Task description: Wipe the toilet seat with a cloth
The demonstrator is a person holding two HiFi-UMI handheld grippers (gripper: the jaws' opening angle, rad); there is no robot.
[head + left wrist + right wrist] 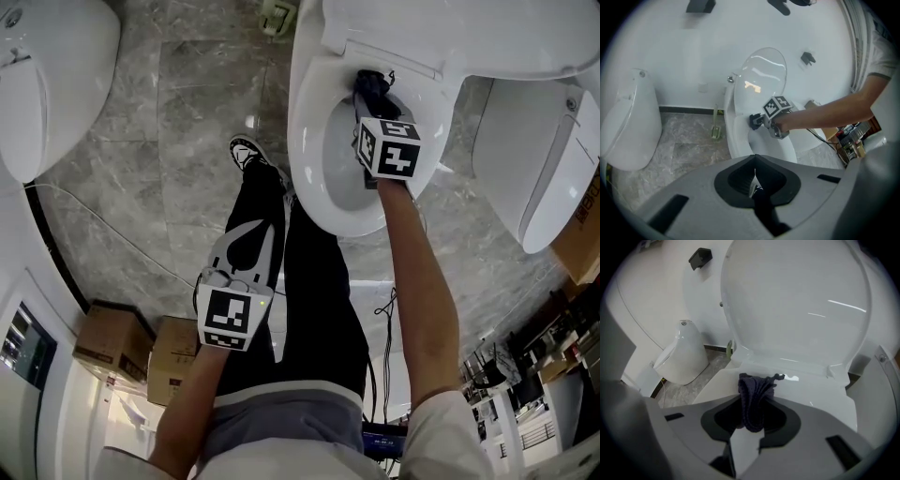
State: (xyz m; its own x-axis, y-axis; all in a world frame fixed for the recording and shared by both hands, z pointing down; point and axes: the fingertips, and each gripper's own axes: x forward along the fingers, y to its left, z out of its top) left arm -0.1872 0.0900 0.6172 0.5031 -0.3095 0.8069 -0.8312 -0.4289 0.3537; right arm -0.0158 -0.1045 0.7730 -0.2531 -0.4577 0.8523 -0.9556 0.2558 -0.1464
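The white toilet seat [309,141] rings the bowl at the top of the head view, with its lid [797,301] raised. My right gripper [371,94] reaches over the bowl to the back of the seat. It is shut on a dark cloth [754,399], whose bunched end rests on the rear seat rim [806,390]. The cloth [373,82] shows just beyond the marker cube. My left gripper [253,225] hangs low beside the person's leg, well away from the toilet. Its jaws are shut and hold nothing [754,180]. In the left gripper view, the right gripper [759,121] works at the seat.
A second white fixture [47,75] stands at the left and another toilet [534,159] at the right. Cardboard boxes [112,342] sit on the marble floor near the left gripper. A cable [122,230] runs across the floor. The person's shoe [248,150] is next to the bowl.
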